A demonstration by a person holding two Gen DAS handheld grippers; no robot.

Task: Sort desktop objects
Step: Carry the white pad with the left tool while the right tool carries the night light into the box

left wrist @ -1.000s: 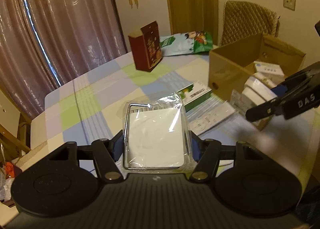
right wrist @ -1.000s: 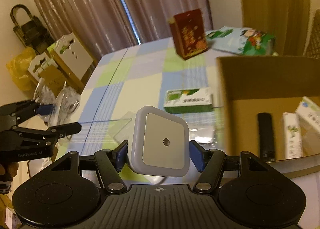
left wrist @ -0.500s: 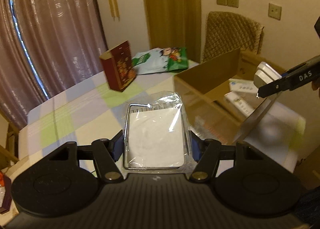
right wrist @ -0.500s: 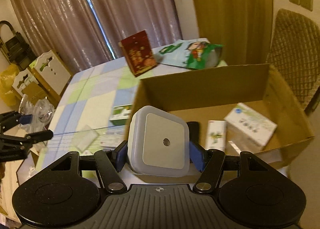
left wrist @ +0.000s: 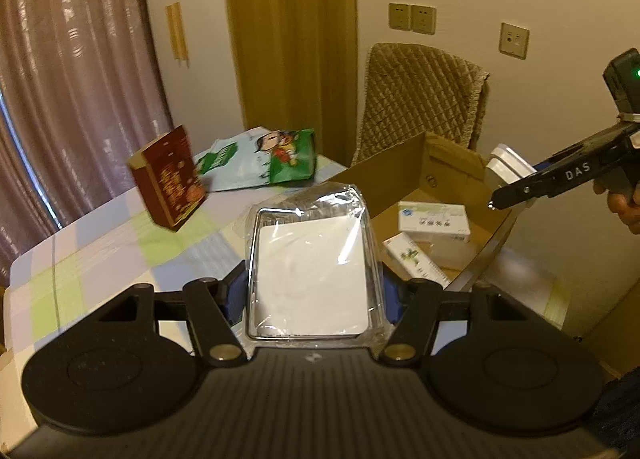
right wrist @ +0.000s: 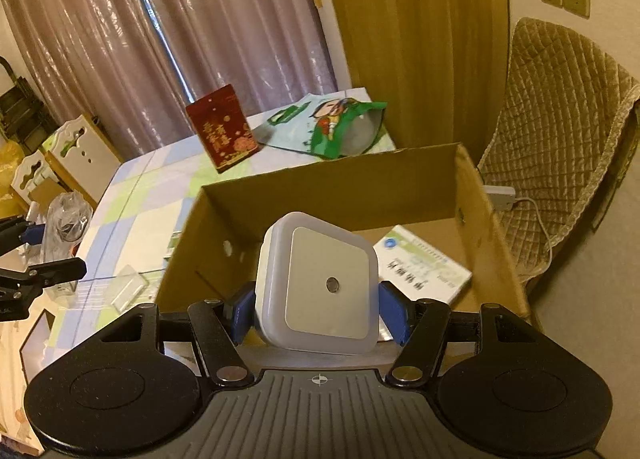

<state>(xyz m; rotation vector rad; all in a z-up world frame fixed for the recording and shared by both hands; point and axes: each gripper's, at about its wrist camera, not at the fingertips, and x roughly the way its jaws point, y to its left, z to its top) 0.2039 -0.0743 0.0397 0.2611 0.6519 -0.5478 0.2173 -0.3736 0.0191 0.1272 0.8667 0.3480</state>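
Note:
My left gripper [left wrist: 314,295] is shut on a clear plastic-wrapped packet [left wrist: 310,267] with a white card and metal frame, held above the table beside the open cardboard box [left wrist: 384,179]. My right gripper [right wrist: 320,309] is shut on a white square night light [right wrist: 320,283], held over the near edge of the box [right wrist: 328,187]. The right gripper [left wrist: 516,191] and its night light [left wrist: 506,167] also show in the left wrist view, above the box's right side. The box holds white and green cartons [right wrist: 420,269].
A red carton [left wrist: 168,179] stands on the checked tablecloth [left wrist: 100,259], with a green and white snack bag [left wrist: 260,159] behind it. A padded chair [right wrist: 560,131] stands beyond the box. A clear plastic case [right wrist: 128,289] lies on the table left of the box.
Both grippers have moved toward the box with their loads. The right gripper now hangs over the box's near edge, and the left has swung right, closer to the box's left wall.

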